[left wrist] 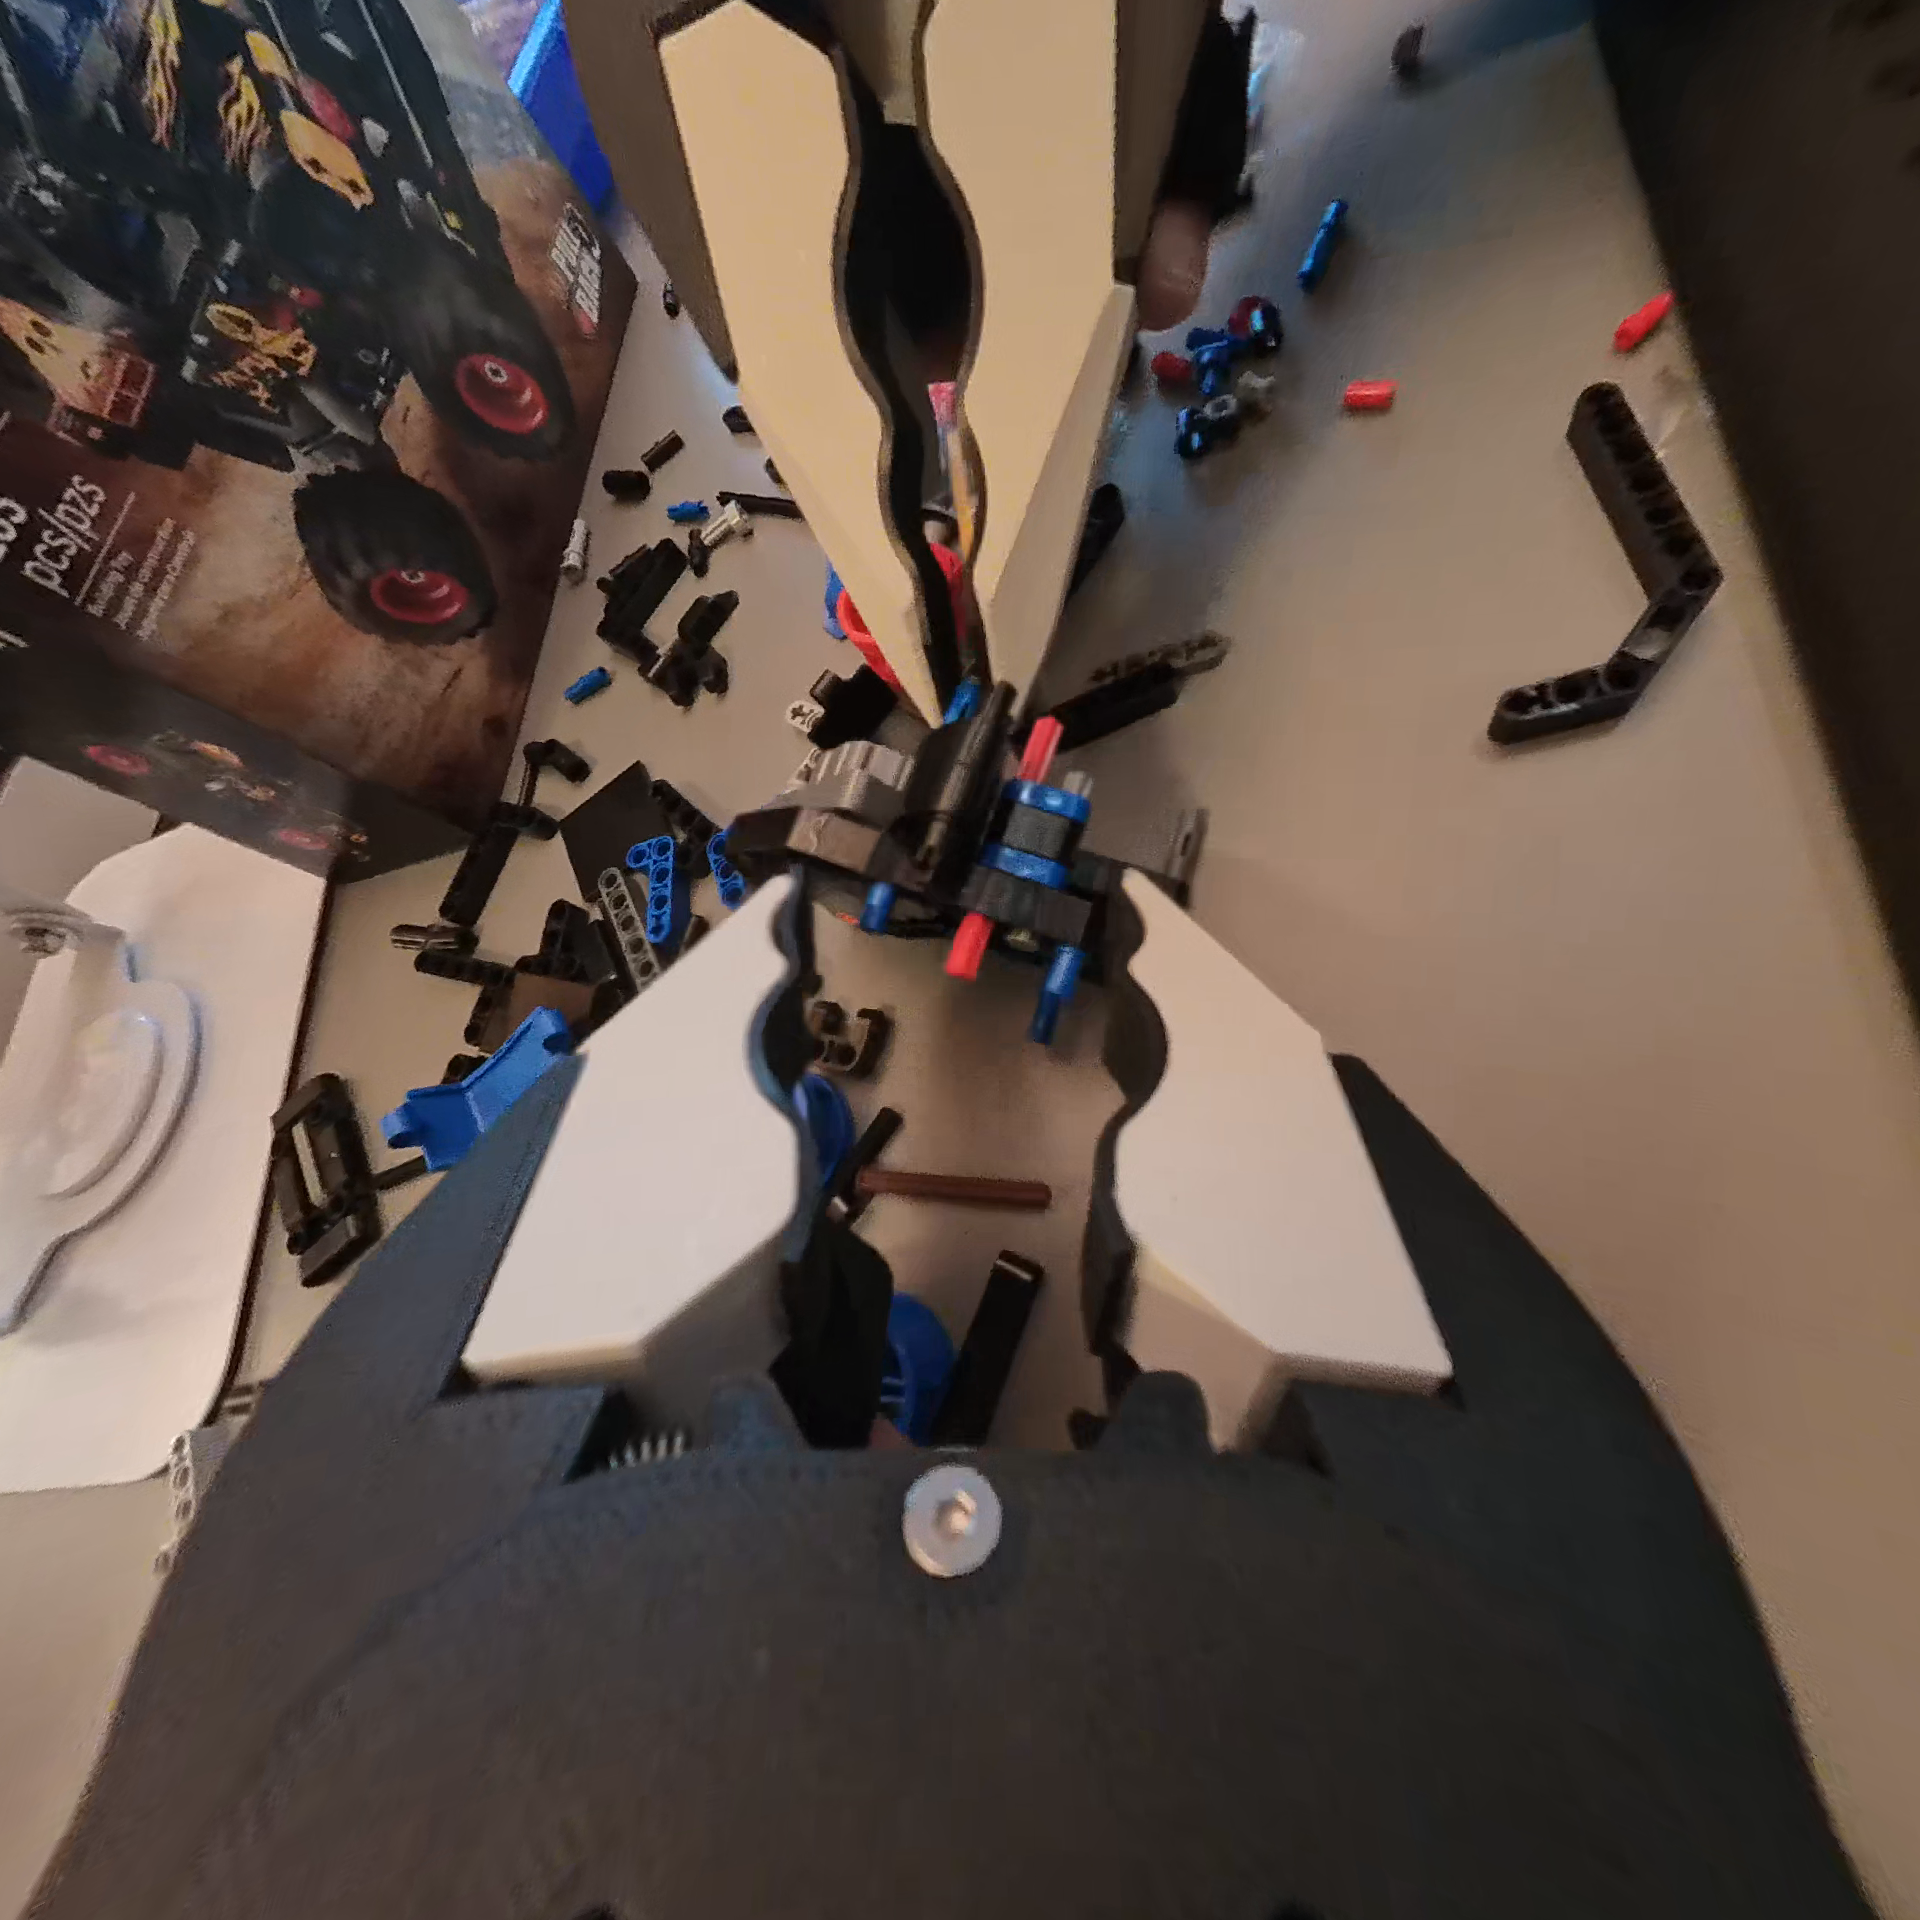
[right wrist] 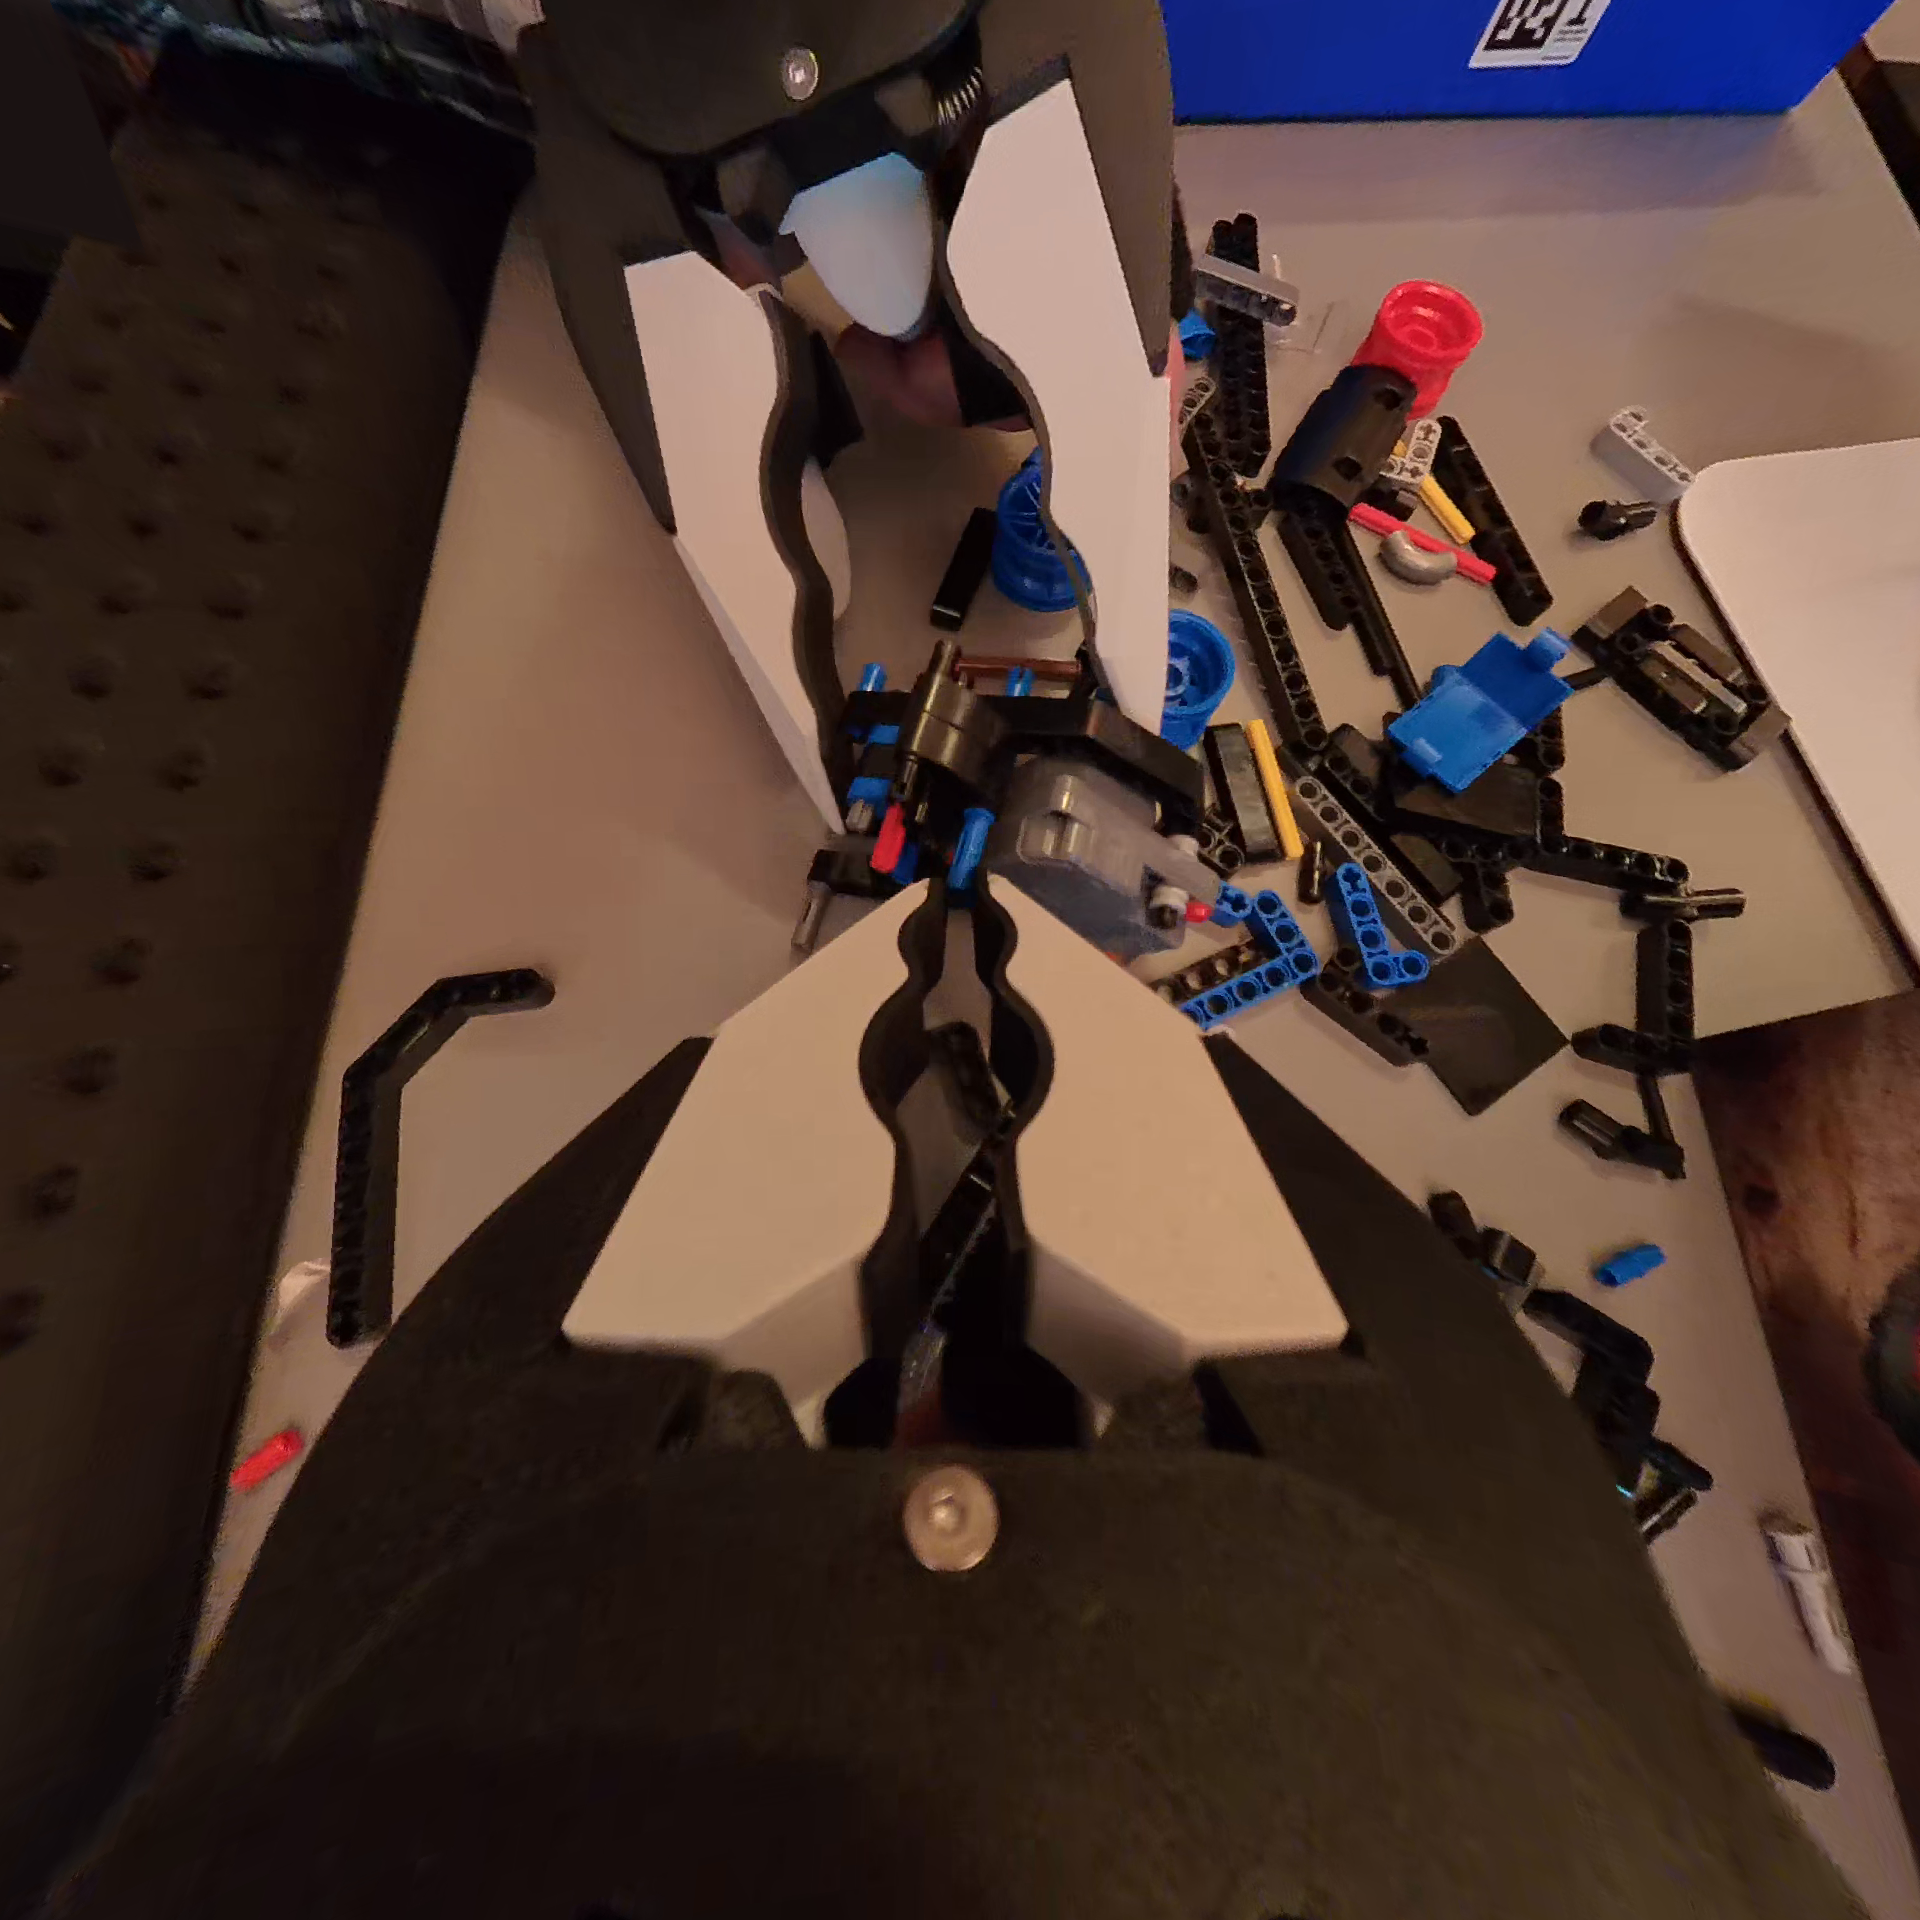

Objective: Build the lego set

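Left wrist view shows the left gripper spread wide around the black-and-blue Technic sub-assembly, bracing it just above the table, probably so it stays put. Opposite it, the right gripper is pinched nearly closed on a blue pin at the assembly's edge, seemingly to press it home. Loose beams lie scattered beside.

Black-blue lego assembly amid loose pieces

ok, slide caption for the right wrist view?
Right gripper and left gripper grip the lego assembly from opposite sides above loose parts.
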The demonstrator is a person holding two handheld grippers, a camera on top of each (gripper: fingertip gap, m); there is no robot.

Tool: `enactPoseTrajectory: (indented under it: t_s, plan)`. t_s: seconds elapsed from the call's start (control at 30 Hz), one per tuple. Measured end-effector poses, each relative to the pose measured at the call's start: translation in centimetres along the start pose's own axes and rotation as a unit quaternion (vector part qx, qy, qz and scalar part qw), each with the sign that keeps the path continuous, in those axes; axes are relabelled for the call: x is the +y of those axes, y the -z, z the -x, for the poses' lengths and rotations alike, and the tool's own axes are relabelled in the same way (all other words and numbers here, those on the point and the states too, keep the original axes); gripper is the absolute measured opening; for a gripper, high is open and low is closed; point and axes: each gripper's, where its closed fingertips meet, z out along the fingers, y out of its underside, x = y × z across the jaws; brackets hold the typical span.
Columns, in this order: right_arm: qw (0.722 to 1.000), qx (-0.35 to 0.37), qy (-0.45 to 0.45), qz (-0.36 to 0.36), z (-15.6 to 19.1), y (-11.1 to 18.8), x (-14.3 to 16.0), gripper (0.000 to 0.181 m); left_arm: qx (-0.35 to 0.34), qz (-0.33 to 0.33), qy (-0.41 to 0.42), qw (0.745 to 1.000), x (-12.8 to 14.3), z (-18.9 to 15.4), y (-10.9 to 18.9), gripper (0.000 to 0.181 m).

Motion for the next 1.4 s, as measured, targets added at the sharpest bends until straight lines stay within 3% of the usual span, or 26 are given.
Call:
enactPoseTrajectory:
  t_s: [0.27, 0.5, 0.73, 0.83, 0.97, 1.17, 1.27, 1.33, 1.4]
  plan:
    - [0.998, 0.008, 0.048, 0.028, 1.4, -0.7, -0.4, 0.011, 0.051, -0.008, -0.01, 0.999, 0.2, -1.3, 0.9, 0.044]
    - [0.996, -0.004, 0.077, 0.047, 3.4, -1.3, -0.8, 0.002, 0.055, 0.023, -0.018, 0.998, 1.2, -1.3, 1.8, 0.05]
    - [0.996, 0.025, 0.088, 0.022, 2.5, 0.6, -2.2, 0.036, 0.077, 0.05, 0.023, 0.996, 1.3, -2.6, 2.3, 0.061]
    - [0.994, 0.042, 0.095, 0.032, 1.5, -0.4, -1.9, 0.065, 0.074, 0.064, 0.026, 0.995, 1.5, -2.9, 1.7, 0.051]
    - [0.995, 0.021, 0.093, 0.036, 1.5, -1.6, -1.5, 0.049, 0.067, 0.052, 0.017, 0.996, 1.2, -2.6, 1.5, 0.031]
    - [0.994, 0.048, 0.097, 0.031, 1.6, -1.6, -1.6, 0.047, 0.051, 0.052, 0.004, 0.997, 1.1, -2.5, 1.9, 0.033]
    - [0.992, 0.072, 0.099, 0.033, 1.3, -1.5, -1.5, 0.047, 0.048, 0.057, 0.028, 0.997, 1.1, -2.8, 2.2, 0.061]
    - [0.992, 0.083, 0.092, 0.034, 1.0, -1.4, -1.4, 0.047, 0.022, 0.059, 0.038, 0.997, 0.8, -2.3, 2.0, 0.061]
    - [0.991, 0.094, 0.084, 0.032, 0.8, -1.5, -1.5, 0.047, 0.0, 0.062, 0.034, 0.997, 0.6, -1.9, 1.8, 0.046]
